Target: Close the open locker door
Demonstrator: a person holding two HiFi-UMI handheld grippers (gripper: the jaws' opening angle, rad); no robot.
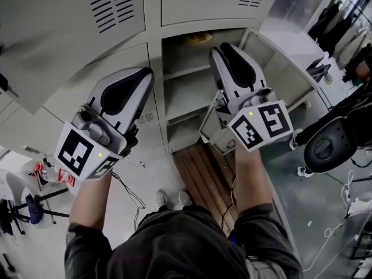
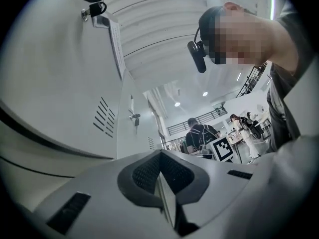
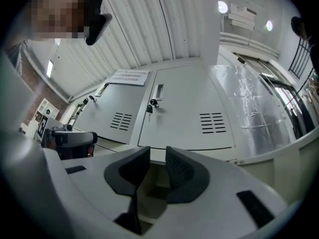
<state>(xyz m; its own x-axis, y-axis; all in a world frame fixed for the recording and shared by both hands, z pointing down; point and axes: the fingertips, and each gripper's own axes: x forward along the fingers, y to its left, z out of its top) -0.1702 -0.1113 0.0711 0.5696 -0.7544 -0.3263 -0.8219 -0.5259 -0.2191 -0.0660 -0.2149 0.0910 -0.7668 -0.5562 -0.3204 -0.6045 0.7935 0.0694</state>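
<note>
— Grey steel locker door (image 1: 288, 63) stands swung out on the right side of the open compartment (image 1: 186, 106). It seems hinged at that compartment's right edge, with its free edge out toward the near right.

— Which gripper is closer?

— Right gripper (image 1: 224, 48). It sits in front of the opening with its tips pointing far, toward the shelves (image 1: 186, 71), and the door is just to its right. Left gripper (image 1: 145, 74) is over the closed lockers (image 1: 87, 16) on the left, well apart from the door.

— Jaws?

— Right: pads spread with nothing between them, only locker interior showing through the gap. Left: pads pressed together, empty.

— Door's long axis?

— Probably vertical, but the head camera looks steeply down and foreshortens it. I can't tell exactly how far it's swung. It looks roughly square to the locker face.

— Pose?

— Both forearms reach forward with the grippers about level. Marker cubes are on the near end, jaws on the far end.

— Next move?

— My read: the right gripper goes right, gets round the free edge to the door's outer face, and pushes it left and far onto the frame. A flat push should do, no pinch needed.
</note>
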